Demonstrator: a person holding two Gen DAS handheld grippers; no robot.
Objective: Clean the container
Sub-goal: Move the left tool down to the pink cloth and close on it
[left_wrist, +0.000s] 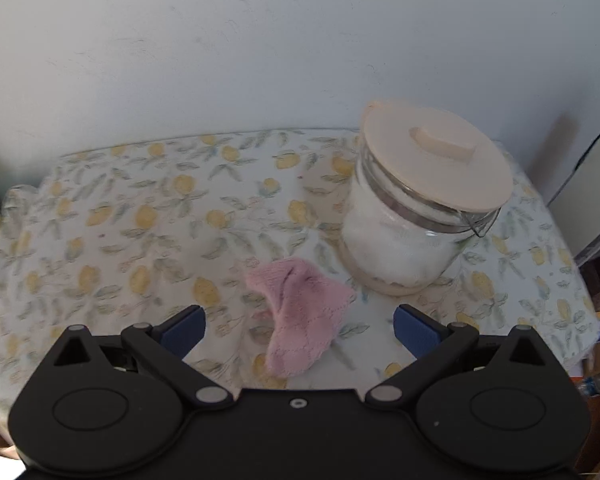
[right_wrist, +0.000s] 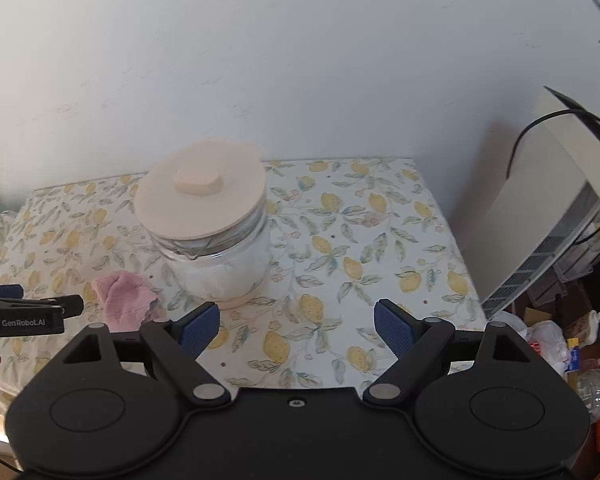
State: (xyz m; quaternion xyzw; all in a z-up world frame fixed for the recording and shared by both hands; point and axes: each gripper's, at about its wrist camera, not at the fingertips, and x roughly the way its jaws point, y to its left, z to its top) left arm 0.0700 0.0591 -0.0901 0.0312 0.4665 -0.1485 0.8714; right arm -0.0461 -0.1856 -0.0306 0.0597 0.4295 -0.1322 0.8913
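Observation:
A clear glass jar (left_wrist: 404, 236) with a cream lid (left_wrist: 436, 160) stands on the lemon-print tablecloth (left_wrist: 140, 220); white material fills it. A crumpled pink cloth (left_wrist: 300, 316) lies just left of the jar's base. My left gripper (left_wrist: 299, 330) is open, its blue pads either side of the cloth, above it. In the right wrist view the jar (right_wrist: 224, 264) and lid (right_wrist: 200, 200) stand left of centre, the cloth (right_wrist: 124, 296) at its left. My right gripper (right_wrist: 297, 330) is open and empty, to the right of the jar. The left gripper's side (right_wrist: 28, 312) shows at the left edge.
A white wall (right_wrist: 300, 60) backs the table. A white appliance (right_wrist: 560, 200) with a black cable stands to the right of the table. Bags and clutter (right_wrist: 560, 344) lie on the floor at the lower right. The table's right edge (right_wrist: 460, 248) is near the appliance.

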